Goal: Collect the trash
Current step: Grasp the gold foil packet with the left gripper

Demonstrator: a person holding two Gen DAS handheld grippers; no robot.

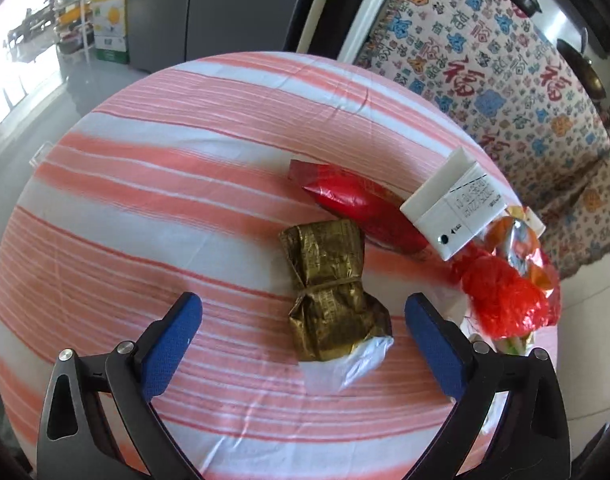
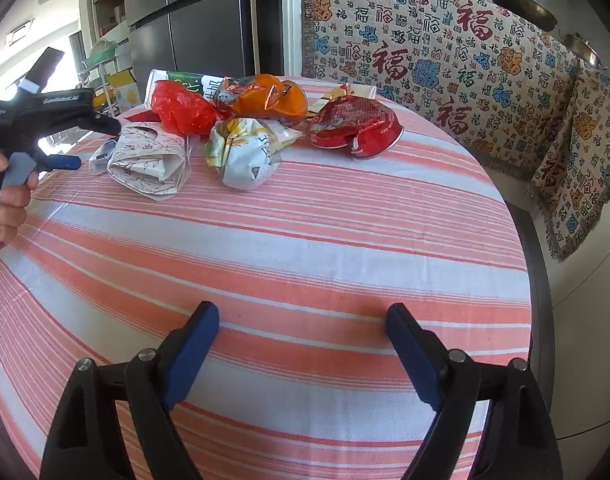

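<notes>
My left gripper [image 1: 303, 308] is open above the striped table [image 1: 165, 152], its blue pads either side of a gold foil wrapper [image 1: 329, 280] tied with a band. Beyond lie a red snack bag [image 1: 353, 204], a white carton [image 1: 453, 210] and a red plastic bag [image 1: 501, 296]. My right gripper [image 2: 303, 316] is open and empty over bare cloth near the table's front. In its view the trash pile sits at the far side: a patterned paper wrap [image 2: 149, 160], a white-yellow bag [image 2: 245, 152], an orange bag [image 2: 265, 98], a red bag [image 2: 355, 128]. The left gripper [image 2: 71, 162] shows at far left.
A sofa with a patterned throw [image 2: 445, 60] runs behind and to the right of the table. A grey fridge [image 2: 193, 20] stands at the back. A green-yellow box [image 1: 111, 24] and shelving sit by the window. The table edge [image 2: 533, 280] drops off on the right.
</notes>
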